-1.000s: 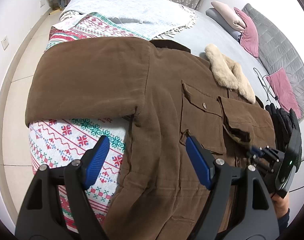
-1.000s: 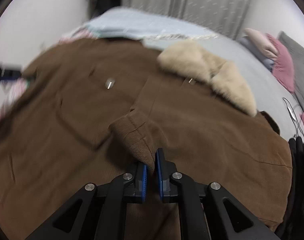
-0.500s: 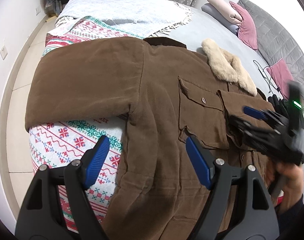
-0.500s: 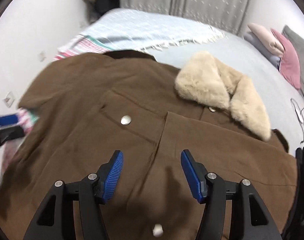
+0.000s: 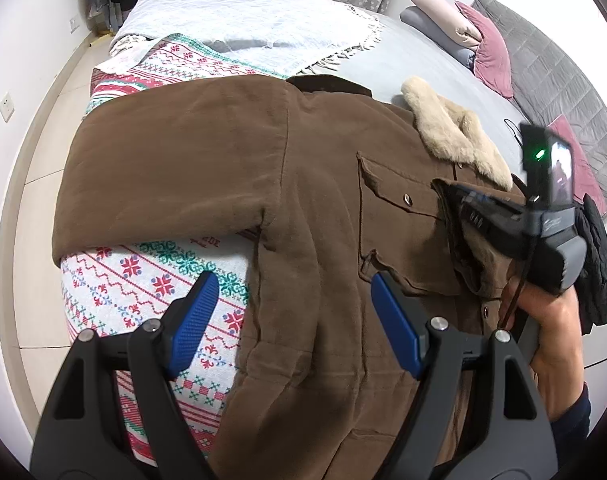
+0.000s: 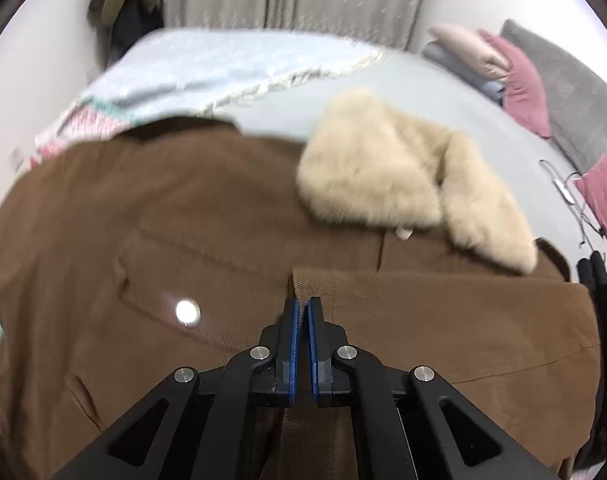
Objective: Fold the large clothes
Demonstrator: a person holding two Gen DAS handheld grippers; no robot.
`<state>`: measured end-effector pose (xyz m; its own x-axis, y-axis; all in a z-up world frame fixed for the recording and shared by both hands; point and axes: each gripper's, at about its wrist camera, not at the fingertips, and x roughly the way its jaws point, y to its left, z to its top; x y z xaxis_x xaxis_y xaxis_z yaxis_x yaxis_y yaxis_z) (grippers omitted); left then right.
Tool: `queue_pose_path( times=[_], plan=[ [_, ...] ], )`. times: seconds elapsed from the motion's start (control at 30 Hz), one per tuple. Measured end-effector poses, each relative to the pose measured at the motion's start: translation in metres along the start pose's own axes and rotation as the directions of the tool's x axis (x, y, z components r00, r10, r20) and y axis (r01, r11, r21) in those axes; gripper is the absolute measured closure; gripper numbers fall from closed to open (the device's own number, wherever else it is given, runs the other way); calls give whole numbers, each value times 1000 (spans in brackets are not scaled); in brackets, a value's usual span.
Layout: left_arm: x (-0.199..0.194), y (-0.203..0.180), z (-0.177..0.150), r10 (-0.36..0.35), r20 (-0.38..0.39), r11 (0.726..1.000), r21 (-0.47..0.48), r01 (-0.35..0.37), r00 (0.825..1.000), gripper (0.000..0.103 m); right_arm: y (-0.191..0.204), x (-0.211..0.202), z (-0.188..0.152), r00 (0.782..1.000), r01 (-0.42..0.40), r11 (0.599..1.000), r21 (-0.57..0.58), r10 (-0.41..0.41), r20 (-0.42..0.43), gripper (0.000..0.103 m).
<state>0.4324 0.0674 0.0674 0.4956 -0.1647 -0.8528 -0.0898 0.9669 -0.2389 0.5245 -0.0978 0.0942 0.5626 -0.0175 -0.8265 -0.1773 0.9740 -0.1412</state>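
Left wrist view: at lower left the patterned blanket (image 5: 143,288) drapes over the bed edge, and the left claw (image 5: 293,326) hangs over it with blue pads spread wide, nothing between them. Centre frame, the brown coat (image 5: 311,184) lies flat on the bed (image 5: 403,60), one sleeve (image 5: 163,176) stretched out to the left across the blanket, fur collar (image 5: 451,136) at upper right. Far right, the right claw (image 5: 449,194) sits low on the coat's chest, a hand (image 5: 551,320) gripping its handle. Right wrist view, blurred: the right claw (image 6: 302,312) has just snapped closed, pads nearly together at a cuff edge; whether cloth is pinched, I can't tell.
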Motion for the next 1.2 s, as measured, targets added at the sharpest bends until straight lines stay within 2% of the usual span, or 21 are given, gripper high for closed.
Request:
queue_pose_path(
  times=[0.17, 0.23, 0.3, 0.4, 0.47, 0.57, 0.63, 0.73, 0.8, 0.83, 0.87, 0.93, 1.03, 1.13, 1.2],
  plan=[
    [0, 4, 1, 4, 2, 1000, -16, -4, 1000, 24, 1, -14, 21, 996, -31, 998, 47, 27, 90, 102],
    [0, 6, 1, 6, 2, 1000, -19, -6, 1000, 24, 5, -12, 25, 995, -43, 998, 54, 38, 95, 102],
    [0, 9, 2, 4, -1, 1000, -24, -4, 1000, 24, 13, -1, 24, 997, -37, 998, 43, 35, 62, 102],
    [-2, 13, 2, 1, 0, 1000, -27, -1, 1000, 24, 15, 24, 19, 999, -28, 999, 15, 29, -30, 100],
    [-3, 15, 2, -1, 4, 1000, -30, 1, 1000, 24, 9, 22, 12, 999, 2, 1000, 6, -2, -43, 98],
    [-3, 17, 3, -1, 4, 999, -34, 1, 1000, 24, -5, 17, 3, 998, -19, 1000, 15, 20, -55, 89],
    [-2, 16, 2, 2, 0, 999, -33, -2, 1000, 24, -14, 18, -2, 997, -36, 999, 39, 39, -61, 89],
    [-1, 14, 1, 6, 0, 1000, -21, -6, 1000, 24, -26, 0, -8, 997, -71, 993, 91, 70, 8, 88],
    [-1, 13, 2, 8, 2, 1000, -19, -8, 1000, 24, -28, -7, -8, 994, -103, 989, 110, 100, 35, 76],
    [-1, 13, 2, 6, 3, 1000, -21, -6, 1000, 24, -28, -9, -9, 993, -113, 988, 107, 109, 39, 61],
    [-1, 14, 3, 4, 3, 1000, -24, -4, 1000, 24, -25, -10, -8, 995, -99, 991, 94, 96, 41, 55],
    [-1, 13, 3, 5, 6, 1000, -25, -5, 1000, 24, -18, -11, -8, 997, -63, 996, 63, 59, 55, 55],
    [-2, 11, 2, 10, 9, 1000, -12, -10, 1000, 24, -12, -1, -8, 999, 26, 999, 47, -28, 30, 56],
    [-4, 12, 2, 22, 22, 1000, -6, -22, 1000, 24, -20, -29, -10, 988, -97, 987, 131, 79, 135, 56],
    [-6, 12, 2, 35, 31, 999, -3, -35, 999, 24, -19, -47, -10, 981, -86, 987, 136, 60, 186, 56]
  ],
)
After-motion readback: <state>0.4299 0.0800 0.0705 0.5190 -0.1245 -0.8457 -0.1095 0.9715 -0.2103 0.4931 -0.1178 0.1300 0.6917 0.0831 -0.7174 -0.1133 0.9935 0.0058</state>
